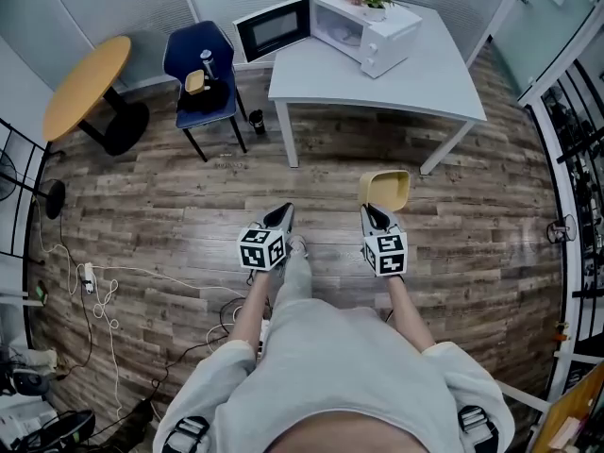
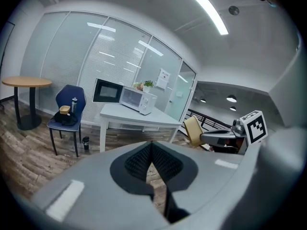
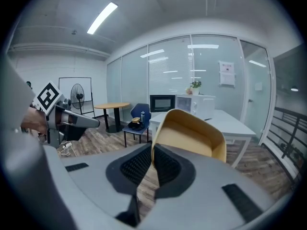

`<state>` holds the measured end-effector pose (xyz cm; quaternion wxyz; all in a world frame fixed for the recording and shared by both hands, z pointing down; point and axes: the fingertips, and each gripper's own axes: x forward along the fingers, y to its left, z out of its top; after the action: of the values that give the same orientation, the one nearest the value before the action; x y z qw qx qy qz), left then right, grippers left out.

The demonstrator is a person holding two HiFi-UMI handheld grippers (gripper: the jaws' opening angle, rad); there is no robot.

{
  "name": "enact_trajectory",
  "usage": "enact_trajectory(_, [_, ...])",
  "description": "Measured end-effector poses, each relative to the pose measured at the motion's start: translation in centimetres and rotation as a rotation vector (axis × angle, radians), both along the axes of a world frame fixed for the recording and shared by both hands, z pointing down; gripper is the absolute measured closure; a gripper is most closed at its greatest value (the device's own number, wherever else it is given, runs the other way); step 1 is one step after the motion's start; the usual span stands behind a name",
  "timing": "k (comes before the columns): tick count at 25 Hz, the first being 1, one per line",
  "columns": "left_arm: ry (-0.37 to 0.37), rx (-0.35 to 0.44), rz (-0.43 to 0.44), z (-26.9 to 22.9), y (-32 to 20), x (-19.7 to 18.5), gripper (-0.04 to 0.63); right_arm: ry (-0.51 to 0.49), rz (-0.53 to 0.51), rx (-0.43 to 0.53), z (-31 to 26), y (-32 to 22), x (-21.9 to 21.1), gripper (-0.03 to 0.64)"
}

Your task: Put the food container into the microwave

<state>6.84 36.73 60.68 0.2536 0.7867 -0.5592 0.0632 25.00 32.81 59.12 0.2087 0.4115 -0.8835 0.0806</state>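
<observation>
Two hand-held grippers are held out over a plank floor. The left hand-held gripper (image 1: 282, 213) has its jaws pressed together with nothing between them. The right hand-held gripper (image 1: 374, 211) is clamped on one side wall of the food container (image 1: 385, 189), a tan, open-topped tub that is carried in the air, tipped on its side and apparently empty. The microwave (image 1: 364, 28) stands well apart on the white worktop (image 1: 377, 81), with its door (image 1: 273, 28) swung open. The tub is judged light, thin-walled and smooth. It looks stiff enough to keep its shape under a single wall pinch, yet it may pivot or slip. A deep bite over the rim is advisable.
</observation>
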Motion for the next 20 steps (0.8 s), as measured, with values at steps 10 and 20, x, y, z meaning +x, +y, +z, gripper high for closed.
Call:
enact_trajectory(10, [0.019, 0.006, 0.041, -0.3, -10.3, -3.2, 0.584, 0.024, 0.036, 0.003, -0.6, -9.3, -3.1, 0.591])
enact_trajectory(20, [0.025, 0.012, 0.063, -1.1, -20.5, -8.1, 0.584, 0.030, 0.049, 0.005, -1.3, -18.7, -8.2, 0.591])
